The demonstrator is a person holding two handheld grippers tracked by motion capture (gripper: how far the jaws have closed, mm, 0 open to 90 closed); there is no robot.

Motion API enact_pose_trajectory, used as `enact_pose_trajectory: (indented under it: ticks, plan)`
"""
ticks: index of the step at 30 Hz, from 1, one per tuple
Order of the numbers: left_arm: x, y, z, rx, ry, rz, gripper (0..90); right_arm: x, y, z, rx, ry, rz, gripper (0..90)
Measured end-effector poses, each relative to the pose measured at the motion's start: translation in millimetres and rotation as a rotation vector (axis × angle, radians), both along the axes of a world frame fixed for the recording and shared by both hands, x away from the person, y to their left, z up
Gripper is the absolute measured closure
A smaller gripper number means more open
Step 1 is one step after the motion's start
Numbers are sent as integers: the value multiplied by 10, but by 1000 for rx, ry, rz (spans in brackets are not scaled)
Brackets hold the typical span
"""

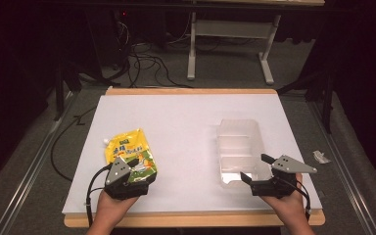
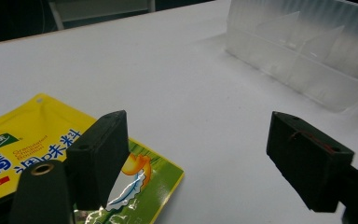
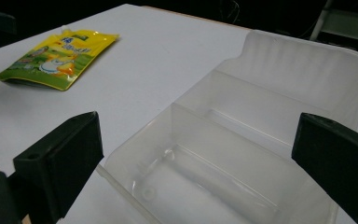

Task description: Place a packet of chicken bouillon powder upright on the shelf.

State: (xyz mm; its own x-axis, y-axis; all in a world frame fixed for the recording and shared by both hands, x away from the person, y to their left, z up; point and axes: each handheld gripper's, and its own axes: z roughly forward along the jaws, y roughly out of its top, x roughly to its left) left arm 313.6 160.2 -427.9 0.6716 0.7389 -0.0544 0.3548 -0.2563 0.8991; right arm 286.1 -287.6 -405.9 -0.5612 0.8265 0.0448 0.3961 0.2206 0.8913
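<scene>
Lying flat on white surface (image 1: 186, 127), yellow-green seasoning pouch (image 1: 129, 152) looking light, soft, glossy, likely slippery; near edge seeming best pinch spot. Left hand-held gripper (image 1: 136, 170) hovering there, jaws spread. Right hand-held gripper (image 1: 255, 169) spread at clear divided plastic bin (image 1: 240, 147), thin-walled, probably flexing.

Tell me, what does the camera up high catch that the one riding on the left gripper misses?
High view alone: both hands, the right gripper open at the near end of the clear divided tray, the whole white board, and floor cables beyond it.

Left gripper view alone: the printed lettering and picture on the yellow-green pouch, close up between its own open black jaws.

Both: pouch, tray, white board, and the left gripper poised at the pouch's near corner.
</scene>
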Motion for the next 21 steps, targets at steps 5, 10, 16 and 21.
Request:
enact_pose_trajectory:
  ticks: [5, 10, 16, 21]
  plan:
    - [0, 39, 3, -6, -9, 14, 184, -14, 12, 20, 10, -11, 2, 20]
    - [3, 86, 9, -7, -8, 20, 173, -12, 28, 15, 17, -1, -3, 22]
    - [41, 142, -7, -4, 1, 38, 172, -12, -13, 11, 30, 6, -14, 29]
    - [102, 157, -63, 4, 25, 52, 172, -6, -15, 0, 27, 5, -12, 26]
